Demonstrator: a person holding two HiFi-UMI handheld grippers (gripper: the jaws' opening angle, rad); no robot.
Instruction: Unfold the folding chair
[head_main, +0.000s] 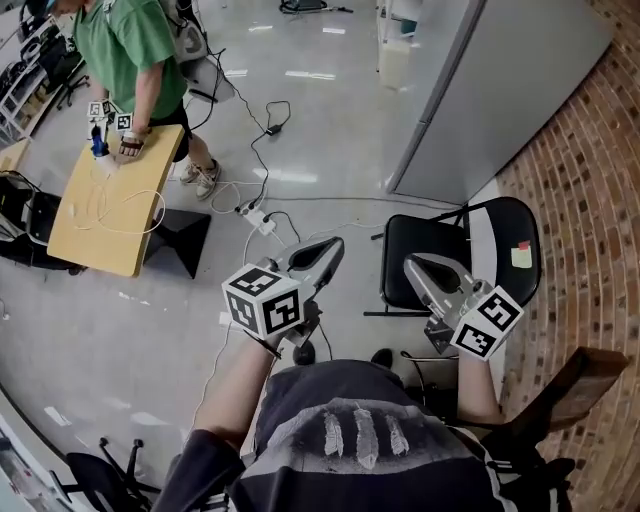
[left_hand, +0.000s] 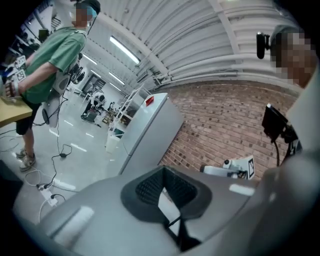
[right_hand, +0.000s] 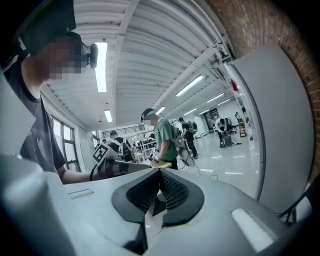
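Left grey gripper (head_main: 332, 247), right grey gripper (head_main: 413, 263): closed, empty. Black folding chair (head_main: 422, 236) at 12 o'clock, red brick wall (head_main: 590, 200) at 3 o'clock. Chair's yellow sticker (head_main: 521, 255) illegible.

thing: a folding chair (head_main: 425, 262), a little way in front of me.
colour: black seat, black back, thin black metal legs.
state: it is open; the seat lies flat and the back stands up behind it.
seat: a square with round corners.
back: wide and round at the edges, with a small yellow note (head_main: 521, 255) stuck on it.
pose: it stands on its legs on the shiny grey floor (head_main: 330, 150).
place: right by the brick wall (head_main: 590, 200), back side nearest the wall, seat pointing away from it, near the big grey panel (head_main: 500, 90).
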